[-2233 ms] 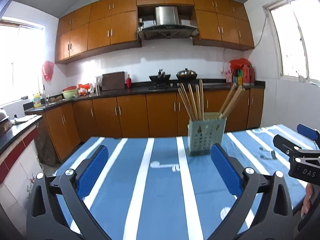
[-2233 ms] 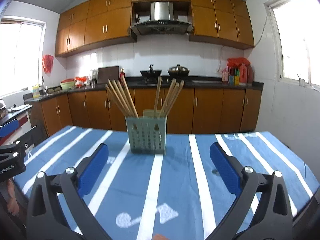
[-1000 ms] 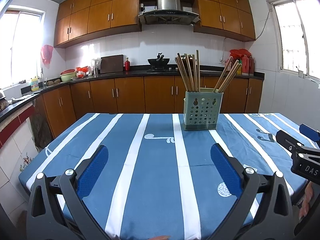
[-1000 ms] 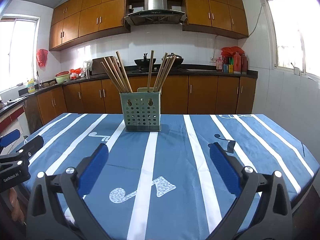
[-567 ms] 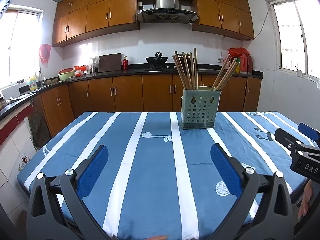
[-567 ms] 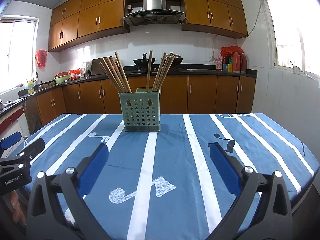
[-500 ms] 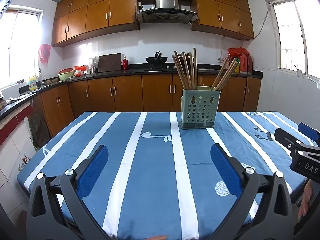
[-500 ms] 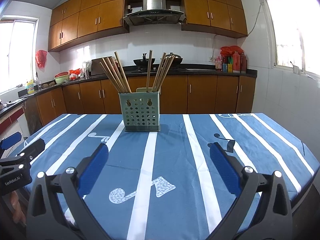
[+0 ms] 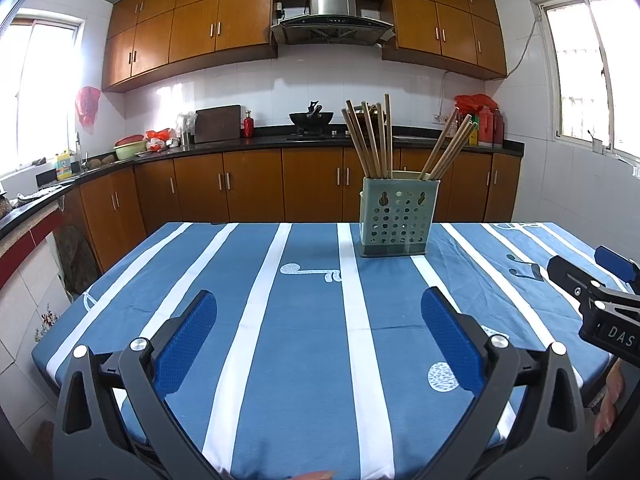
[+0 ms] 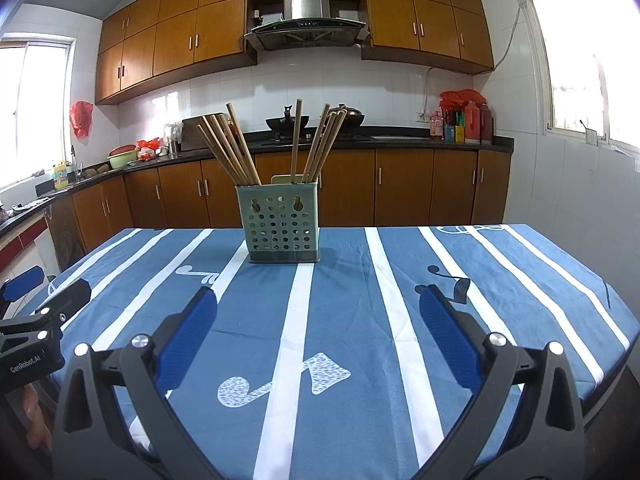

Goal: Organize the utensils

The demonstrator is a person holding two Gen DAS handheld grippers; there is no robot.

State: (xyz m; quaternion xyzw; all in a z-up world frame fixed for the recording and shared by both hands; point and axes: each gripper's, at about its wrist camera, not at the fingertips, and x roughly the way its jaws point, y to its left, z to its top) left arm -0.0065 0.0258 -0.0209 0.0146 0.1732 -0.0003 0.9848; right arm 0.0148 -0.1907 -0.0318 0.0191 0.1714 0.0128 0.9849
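A pale green perforated utensil holder (image 9: 396, 219) stands upright on the far part of the table (image 9: 304, 320), also in the right wrist view (image 10: 281, 224). Several wooden chopsticks (image 9: 370, 142) stand in it in two bunches, left and right (image 10: 230, 148). My left gripper (image 9: 319, 322) is open and empty, held near the table's front edge. My right gripper (image 10: 318, 320) is open and empty, also back near the front edge. Each gripper shows at the side of the other's view (image 9: 592, 292) (image 10: 36, 312).
The table wears a blue cloth with white stripes and music notes (image 10: 280, 380). Behind it run brown kitchen cabinets (image 9: 256, 188) and a dark counter with a wok (image 9: 311, 118), bottles (image 9: 486, 124) and a cutting board (image 9: 218, 123).
Both grippers have drawn back and down from the holder over the last two seconds, so more table shows. In the last half second little has moved.
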